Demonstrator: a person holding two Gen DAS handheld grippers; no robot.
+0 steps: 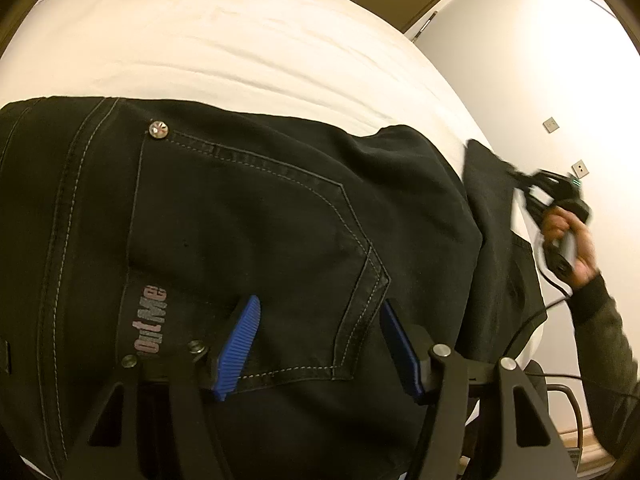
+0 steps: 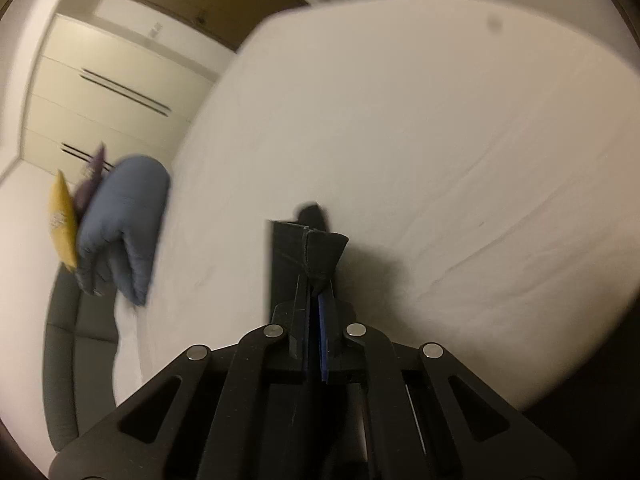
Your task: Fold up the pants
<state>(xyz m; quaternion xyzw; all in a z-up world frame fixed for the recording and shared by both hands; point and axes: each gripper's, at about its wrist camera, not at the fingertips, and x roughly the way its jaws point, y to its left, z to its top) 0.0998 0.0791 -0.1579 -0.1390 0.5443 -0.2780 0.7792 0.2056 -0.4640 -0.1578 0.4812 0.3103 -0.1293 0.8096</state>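
Bedroom at home, white-sheeted bed (image 1: pixel 240 40), built-in wardrobe doors (image 2: pixel 100 92), folded blue duvet (image 2: pixel 124 224)

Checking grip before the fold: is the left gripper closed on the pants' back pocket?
No. The left gripper has its blue fingers spread wide apart over the black pants, clamping nothing.

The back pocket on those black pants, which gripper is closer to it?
Left. The left gripper hangs open right over the back pocket; the right gripper is off at the far end, pinching the pants.
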